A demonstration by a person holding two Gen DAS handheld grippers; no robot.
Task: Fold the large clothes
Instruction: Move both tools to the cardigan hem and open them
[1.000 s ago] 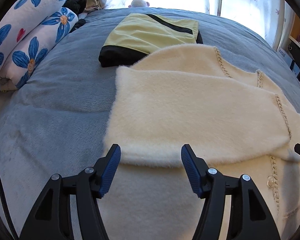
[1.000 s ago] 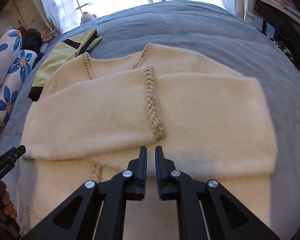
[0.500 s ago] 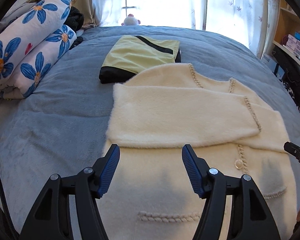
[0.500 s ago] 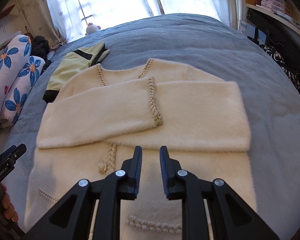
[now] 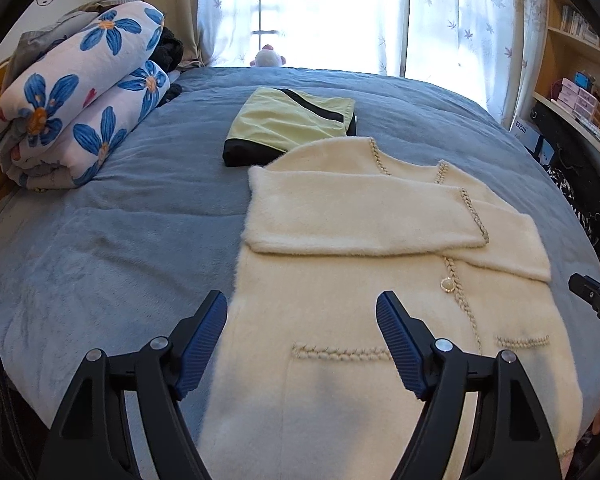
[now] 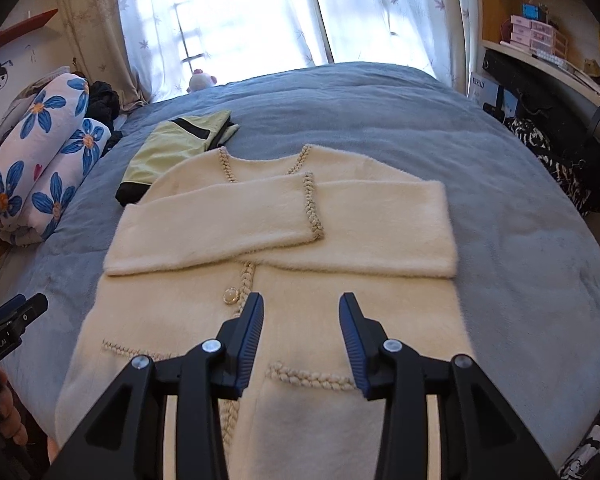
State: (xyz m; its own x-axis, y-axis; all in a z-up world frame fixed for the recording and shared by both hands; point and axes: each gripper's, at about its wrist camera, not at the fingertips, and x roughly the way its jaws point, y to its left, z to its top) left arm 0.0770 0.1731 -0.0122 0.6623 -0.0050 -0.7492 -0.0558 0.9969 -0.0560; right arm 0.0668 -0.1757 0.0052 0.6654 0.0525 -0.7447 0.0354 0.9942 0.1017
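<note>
Both grippers have drawn back and up from the cardigan since a second ago, so its lower front, pockets and button have come into view. Left gripper [image 5: 302, 338] has just been opening and now stands wide, nothing between its jaws; right gripper [image 6: 301, 330] has just been opening from nearly shut to a moderate gap, also with nothing in it.

Below and ahead of both tools lies the cream cardigan [image 5: 352, 312], spread flat on the grey-blue bed [image 5: 132, 216], apart from the pads. Just beyond the fingertips are its braided pocket trims, then the button [image 6: 231, 294], then the two sleeves folded across the chest, the left-side one on top. Past the collar, touching it, lies a folded yellow-green garment [image 5: 288, 120]. Far left of the tools sits a rolled flowered quilt [image 5: 72, 112]; a small plush toy [image 6: 201, 79] is at the bed's far edge by the curtained window.
</note>
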